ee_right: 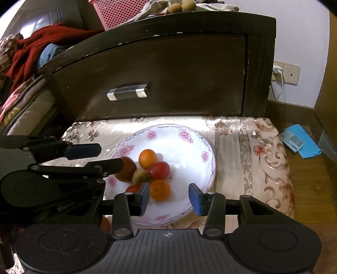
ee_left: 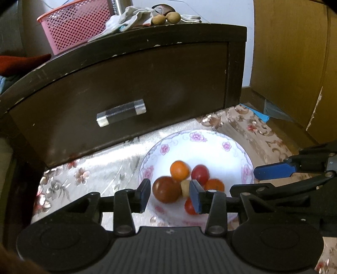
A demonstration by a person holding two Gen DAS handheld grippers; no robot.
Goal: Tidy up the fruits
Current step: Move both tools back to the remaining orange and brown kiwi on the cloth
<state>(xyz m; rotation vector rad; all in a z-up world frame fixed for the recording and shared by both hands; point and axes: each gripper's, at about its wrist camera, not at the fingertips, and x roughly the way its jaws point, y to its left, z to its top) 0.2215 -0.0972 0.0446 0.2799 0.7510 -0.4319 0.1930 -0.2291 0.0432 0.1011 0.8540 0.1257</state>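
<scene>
1. A low stool covered in a glossy floral cloth [ee_right: 242,147] stands against a dark wooden cabinet [ee_right: 168,73] with one drawer handle [ee_right: 127,92]; a pink basket [ee_left: 78,27] and two brownish fruits [ee_left: 166,18] sit on top of the cabinet.
2. On the cloth rests a white floral plate [ee_right: 189,137], and the fruits sit bunched near its middle, touching one another.
3. The left gripper [ee_left: 170,195] hangs just above the pile with its jaws apart; nothing is pressed between the blue pads, though the big fruit shows between them.
4. The right gripper [ee_right: 169,197] hovers over the plate's near rim, jaws likewise parted and empty.
5. What could go wrong: the fruits are round and smooth, so a nudge from either pad could send them rolling across the plate, perhaps over the rim. The two grippers are close together and could knock each other.
6. The fruits: a large dark red one [ee_left: 166,189], two orange ones [ee_left: 179,170], a red one [ee_left: 200,174], a small yellowish one [ee_left: 185,187], and another red one partly hidden low down. They look glossy and firm.
</scene>
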